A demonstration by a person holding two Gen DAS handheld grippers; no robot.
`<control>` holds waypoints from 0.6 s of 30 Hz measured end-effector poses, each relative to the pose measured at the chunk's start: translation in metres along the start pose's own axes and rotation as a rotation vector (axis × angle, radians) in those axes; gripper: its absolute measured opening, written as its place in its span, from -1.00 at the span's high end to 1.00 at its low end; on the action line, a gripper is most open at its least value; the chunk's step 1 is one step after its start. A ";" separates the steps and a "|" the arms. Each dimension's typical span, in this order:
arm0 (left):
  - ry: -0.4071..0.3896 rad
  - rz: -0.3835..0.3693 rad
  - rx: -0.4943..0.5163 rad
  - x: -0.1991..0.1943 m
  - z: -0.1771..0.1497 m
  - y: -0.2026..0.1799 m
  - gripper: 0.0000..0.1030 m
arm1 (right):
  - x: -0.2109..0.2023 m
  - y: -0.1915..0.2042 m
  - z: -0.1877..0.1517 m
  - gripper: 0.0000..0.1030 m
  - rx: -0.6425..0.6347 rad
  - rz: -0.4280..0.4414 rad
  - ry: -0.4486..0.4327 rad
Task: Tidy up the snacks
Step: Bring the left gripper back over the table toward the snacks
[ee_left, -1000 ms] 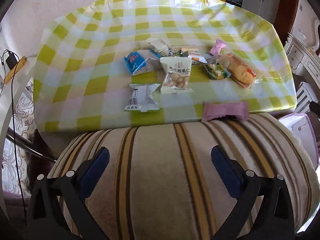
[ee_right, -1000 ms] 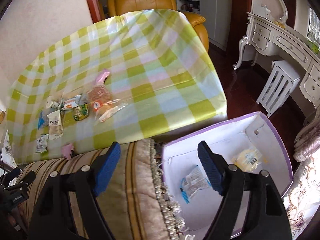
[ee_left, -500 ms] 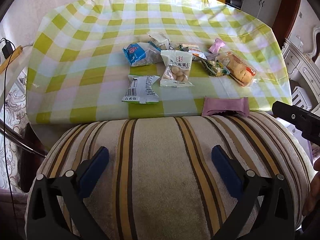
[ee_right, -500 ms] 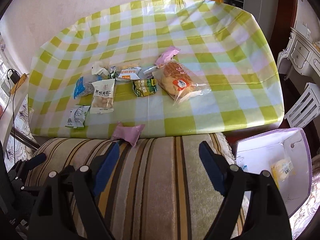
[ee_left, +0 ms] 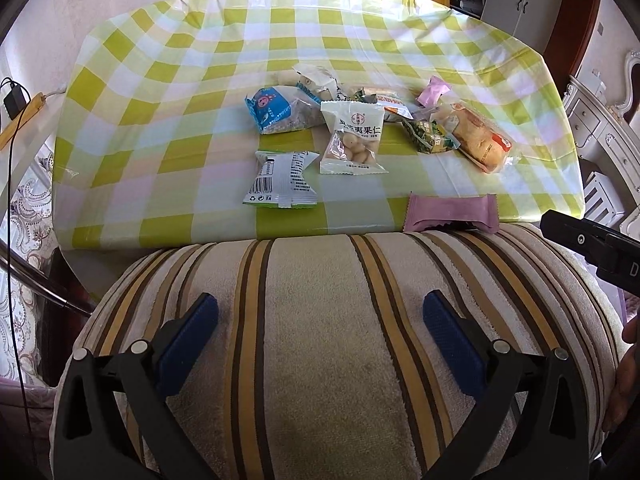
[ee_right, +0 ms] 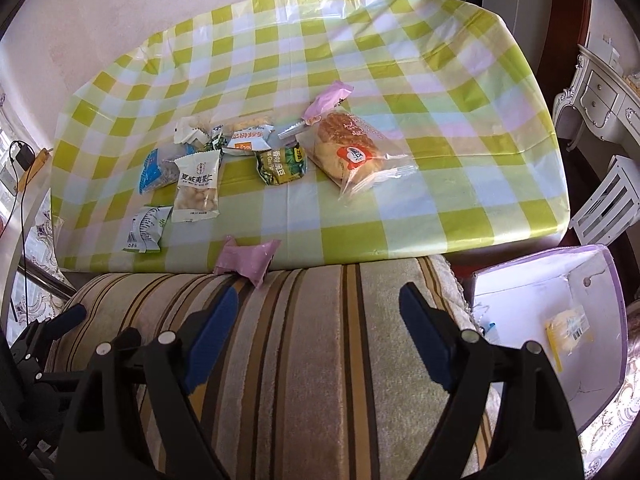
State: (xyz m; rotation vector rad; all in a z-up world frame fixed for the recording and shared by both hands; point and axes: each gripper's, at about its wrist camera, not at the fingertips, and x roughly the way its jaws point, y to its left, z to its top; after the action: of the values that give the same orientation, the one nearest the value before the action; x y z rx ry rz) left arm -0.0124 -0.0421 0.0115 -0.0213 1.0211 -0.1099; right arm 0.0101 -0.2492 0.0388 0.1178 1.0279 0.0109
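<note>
Left wrist view. My left gripper (ee_left: 320, 332) hangs wide open and empty over the striped beige-and-brown cushion (ee_left: 320, 360), as it did a second ago. New here: the black tip of my right gripper (ee_left: 592, 242) has come in at the right edge. On the green-and-white checked tabletop (ee_left: 160, 92) lie:
- a flat pink foil wrapper (ee_left: 452, 213), at the near edge, touching the cushion;
- a white pillow pack with a barcode (ee_left: 282, 178);
- a white-and-clear packet of pale nuts (ee_left: 352, 140);
- a blue-and-clear packet (ee_left: 280, 110);
- a green packet (ee_left: 430, 136);
- a clear bag holding a golden bread roll (ee_left: 478, 136);
- a small pink sachet (ee_left: 432, 90), furthest back.

Right wrist view. My right gripper (ee_right: 316, 320) is open, nothing between its pads, over the cushion. A second ago it looked down into the white box with purple rim (ee_right: 612, 280); now it faces the tabletop, the box off to the right and below. The box holds a yellow packet (ee_right: 568, 328). I judge one drop done and the next pick due; the pink foil wrapper lies nearest.
</note>
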 end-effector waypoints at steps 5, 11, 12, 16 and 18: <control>-0.002 0.001 0.000 0.001 0.000 0.001 -0.92 | -0.001 0.001 -0.004 -0.63 -0.023 -0.005 -0.010; 0.025 0.067 0.066 0.017 0.006 -0.010 -0.92 | 0.001 0.002 -0.004 -0.63 -0.028 -0.007 -0.015; 0.031 0.056 0.080 0.019 0.010 -0.011 -0.92 | 0.002 0.001 -0.002 -0.63 -0.028 -0.006 -0.015; 0.070 -0.024 0.037 0.023 0.021 0.005 -0.92 | 0.006 -0.001 0.007 -0.63 -0.013 0.007 -0.018; 0.073 -0.063 0.013 0.023 0.025 0.013 -0.92 | 0.009 0.003 0.011 -0.63 -0.026 0.010 -0.023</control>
State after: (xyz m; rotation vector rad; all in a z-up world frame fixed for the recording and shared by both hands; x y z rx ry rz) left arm 0.0218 -0.0328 0.0043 -0.0381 1.0934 -0.1756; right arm 0.0248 -0.2470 0.0369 0.0991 1.0040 0.0318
